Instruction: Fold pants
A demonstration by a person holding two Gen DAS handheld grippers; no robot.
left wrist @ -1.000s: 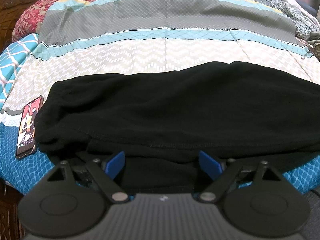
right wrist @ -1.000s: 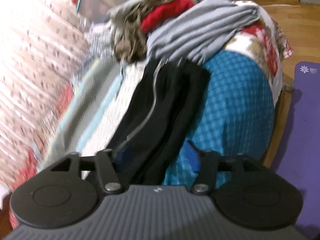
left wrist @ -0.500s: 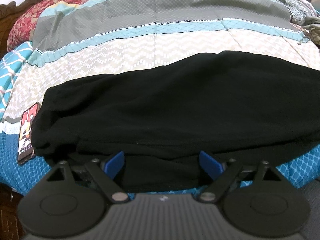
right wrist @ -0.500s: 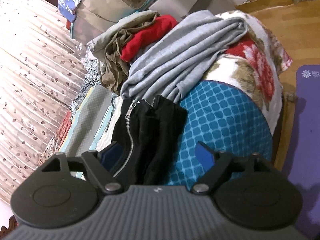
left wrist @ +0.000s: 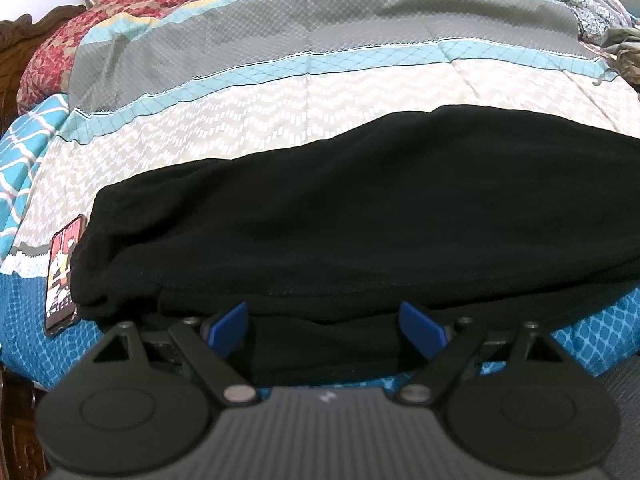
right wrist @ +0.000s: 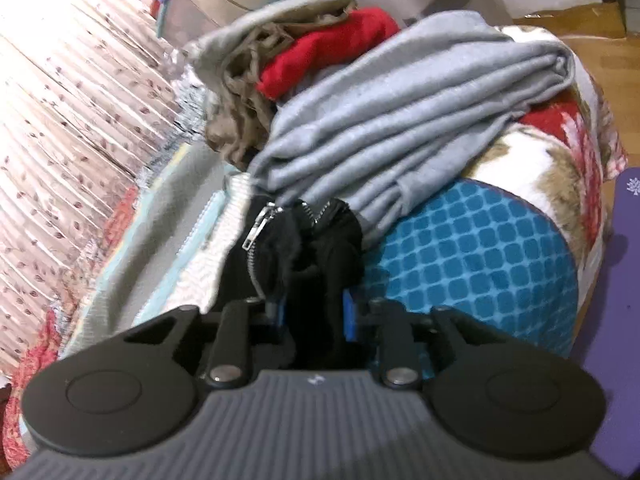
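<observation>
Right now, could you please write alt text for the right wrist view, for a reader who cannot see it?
The right gripper is shut on the zipper end of the black pants, which lie on a patterned bedspread. Behind them sits a pile of grey cloth and a red garment.

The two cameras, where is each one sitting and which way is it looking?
Left wrist view: sits on the left tool, low at the bed's edge, facing across the black pants and striped bedspread; its blue fingers stand wide apart.
Right wrist view: sits on the right tool, facing along the bed toward a grey garment and red cloth; its fingers are closed on the pants' zipper end.
Shared: the black pants and the bed.
</observation>
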